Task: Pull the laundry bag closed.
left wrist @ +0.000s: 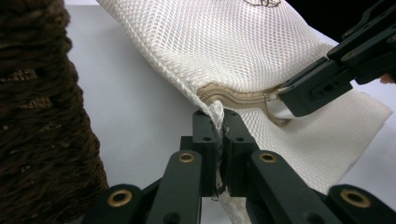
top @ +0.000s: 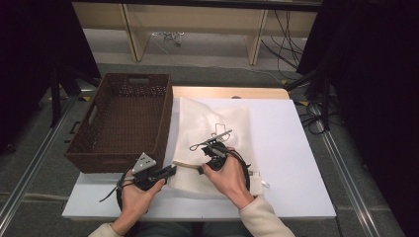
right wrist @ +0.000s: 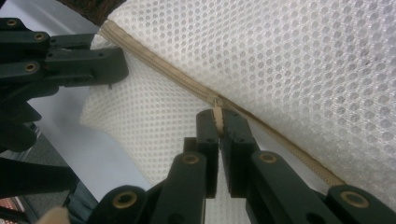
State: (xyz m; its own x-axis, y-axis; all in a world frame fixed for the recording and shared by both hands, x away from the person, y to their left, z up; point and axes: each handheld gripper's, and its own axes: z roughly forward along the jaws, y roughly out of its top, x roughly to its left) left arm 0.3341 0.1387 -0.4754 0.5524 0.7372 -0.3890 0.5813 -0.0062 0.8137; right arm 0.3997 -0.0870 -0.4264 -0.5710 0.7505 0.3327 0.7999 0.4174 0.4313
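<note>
A cream mesh laundry bag (top: pixel 212 133) with a tan zipper (right wrist: pixel 154 63) lies on the white table (top: pixel 286 148). My left gripper (left wrist: pixel 220 116) is shut on the bag's corner, at the zipper's end. In the high view the left gripper (top: pixel 170 170) sits at the bag's near left edge. My right gripper (right wrist: pixel 218 114) is shut on the zipper pull tab (right wrist: pixel 217 112). In the high view the right gripper (top: pixel 201 169) sits just right of the left one. The right gripper's jaws also appear at the right of the left gripper view, on the pull (left wrist: pixel 275 105).
A dark brown woven basket (top: pixel 123 123) stands on the table's left side, right beside the left gripper. The table's right half is bare white. Beyond the table are wooden shelf legs (top: pixel 133 29) and cables on the floor.
</note>
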